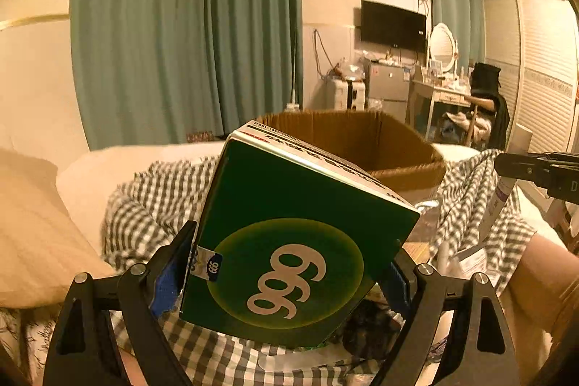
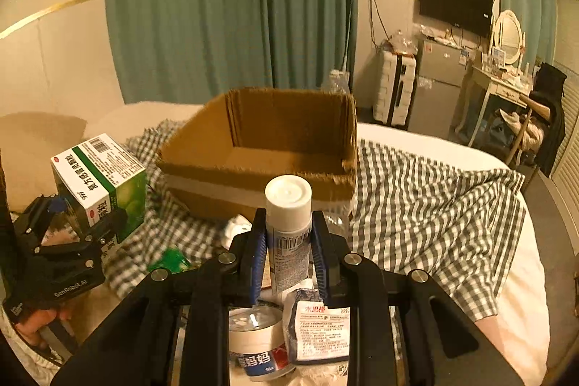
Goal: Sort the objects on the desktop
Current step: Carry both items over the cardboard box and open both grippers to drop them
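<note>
My left gripper (image 1: 291,243) is shut on a green medicine box (image 1: 282,190) marked 999, its blue pads pressing the box's two sides. From the right wrist view the same box (image 2: 105,176) hangs tilted in that gripper (image 2: 81,210) at the left, above the checked cloth. My right gripper (image 2: 288,219) is shut on a white tube (image 2: 288,198) with a white cap, which stands upright between the pads. An open cardboard box (image 2: 253,165) sits just beyond both grippers on the bed, and nothing shows inside it. In the left wrist view the tube (image 1: 495,205) shows at the right edge.
Under the right gripper lie a white jar with a blue label (image 2: 258,346) and a printed sachet (image 2: 318,331). A green packet (image 2: 170,261) and a small white object (image 2: 235,228) rest on the checked cloth (image 2: 416,205). A pillow (image 1: 32,234) lies at the left.
</note>
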`<state>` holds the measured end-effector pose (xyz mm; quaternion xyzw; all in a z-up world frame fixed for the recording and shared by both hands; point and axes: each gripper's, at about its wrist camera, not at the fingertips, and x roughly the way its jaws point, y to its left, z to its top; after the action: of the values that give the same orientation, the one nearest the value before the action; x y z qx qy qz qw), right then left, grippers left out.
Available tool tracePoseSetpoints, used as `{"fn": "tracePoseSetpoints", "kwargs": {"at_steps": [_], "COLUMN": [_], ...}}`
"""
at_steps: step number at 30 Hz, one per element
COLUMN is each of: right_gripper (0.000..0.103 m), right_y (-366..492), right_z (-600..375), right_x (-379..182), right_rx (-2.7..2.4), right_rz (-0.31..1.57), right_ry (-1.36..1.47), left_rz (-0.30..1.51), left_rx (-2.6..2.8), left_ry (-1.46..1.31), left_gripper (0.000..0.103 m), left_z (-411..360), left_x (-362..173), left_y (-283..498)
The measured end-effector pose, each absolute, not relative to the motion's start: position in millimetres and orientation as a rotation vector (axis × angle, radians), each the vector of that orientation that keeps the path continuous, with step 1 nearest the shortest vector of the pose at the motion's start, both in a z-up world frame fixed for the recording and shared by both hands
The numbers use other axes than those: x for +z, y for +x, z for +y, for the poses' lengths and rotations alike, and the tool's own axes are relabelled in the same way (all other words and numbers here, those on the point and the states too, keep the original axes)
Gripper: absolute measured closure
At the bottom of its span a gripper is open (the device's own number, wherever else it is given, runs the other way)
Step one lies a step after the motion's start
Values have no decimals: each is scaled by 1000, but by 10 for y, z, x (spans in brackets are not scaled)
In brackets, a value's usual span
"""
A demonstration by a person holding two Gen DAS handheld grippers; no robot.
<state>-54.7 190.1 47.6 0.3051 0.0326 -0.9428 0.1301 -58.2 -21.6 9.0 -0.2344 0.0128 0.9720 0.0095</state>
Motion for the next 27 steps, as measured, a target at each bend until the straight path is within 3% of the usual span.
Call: {"fn": "tracePoseSetpoints", "kwargs": {"at_steps": [15,27], "right_gripper": [81,81], "right_y": [-401,-1017], "right_z": [1938,1816], "right_x": [961,1130], "right_rx": [-2689,-2653], "right_rz": [72,49], "right_ry": [771,765], "left_rz": [41,-9], "left_rx": [3011,3007], "left_ry": [-634,-684], "left_gripper": [13,12], "left_z": [-41,31], "left_x": [726,889], "left_y": [-595,-1237]}}
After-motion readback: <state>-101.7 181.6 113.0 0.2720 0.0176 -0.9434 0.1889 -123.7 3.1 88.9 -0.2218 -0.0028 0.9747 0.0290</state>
